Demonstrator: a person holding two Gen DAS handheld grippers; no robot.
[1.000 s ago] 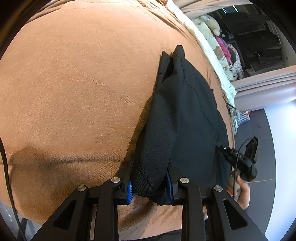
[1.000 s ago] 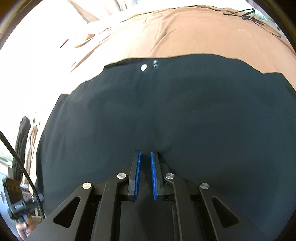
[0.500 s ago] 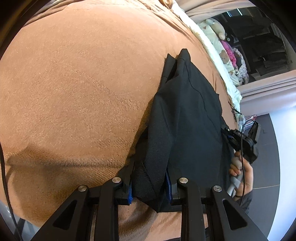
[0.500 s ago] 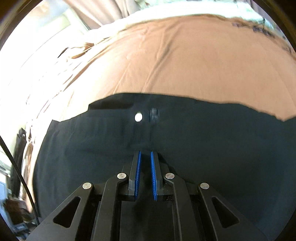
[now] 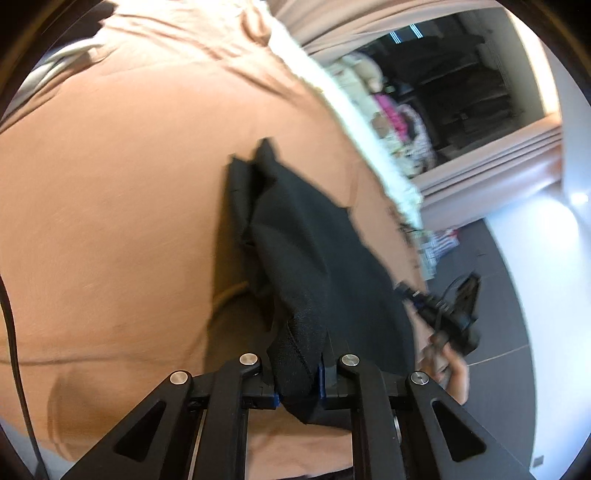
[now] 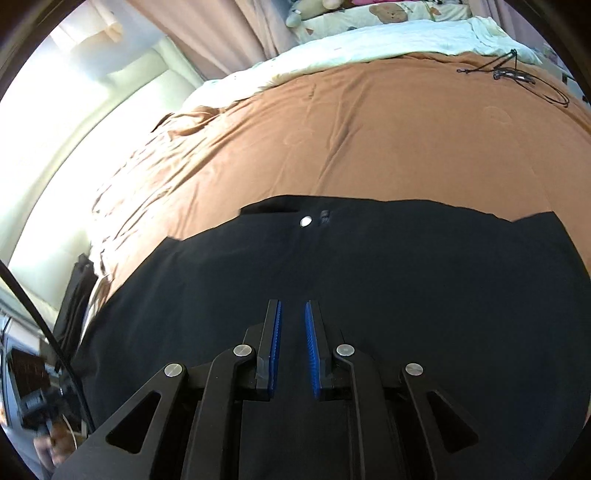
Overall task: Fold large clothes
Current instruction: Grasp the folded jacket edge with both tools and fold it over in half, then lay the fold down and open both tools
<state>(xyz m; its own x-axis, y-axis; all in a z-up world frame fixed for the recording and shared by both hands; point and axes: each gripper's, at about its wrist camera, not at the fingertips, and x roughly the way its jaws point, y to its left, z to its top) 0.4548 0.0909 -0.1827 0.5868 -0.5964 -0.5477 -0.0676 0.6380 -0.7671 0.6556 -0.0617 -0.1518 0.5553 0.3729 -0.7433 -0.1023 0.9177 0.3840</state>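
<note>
Black cloth fills the near part of both views: a large dark garment (image 6: pixel 369 295) is spread on a bed covered by a brown blanket (image 6: pixel 369 140). In the right wrist view the garment lies flat across the near half of the bed, with a small silver button (image 6: pixel 305 221) close to its far edge. A white sheet (image 6: pixel 369 48) and a patterned pillow (image 6: pixel 369 14) are seen at the far end of the bed, and a thin black cable (image 6: pixel 517 74) lies on the blanket at the far right.

The jaws of the right gripper (image 6: pixel 293 321) are held a little apart, with a narrow gap between the blue pads (image 6: pixel 276 332); nothing is seen between them, and the garment lies below them.

In the left wrist view, a bunched fold of the garment (image 5: pixel 314 258) is clamped between the jaws of the left gripper (image 5: pixel 297 373), which are closed tightly on the cloth. From there the garment stretches away over the blanket (image 5: pixel 110 221) toward the far side. At the right, the other gripper is seen beyond the garment's edge, held in a hand (image 5: pixel 450 369). This view is blurred.
</note>
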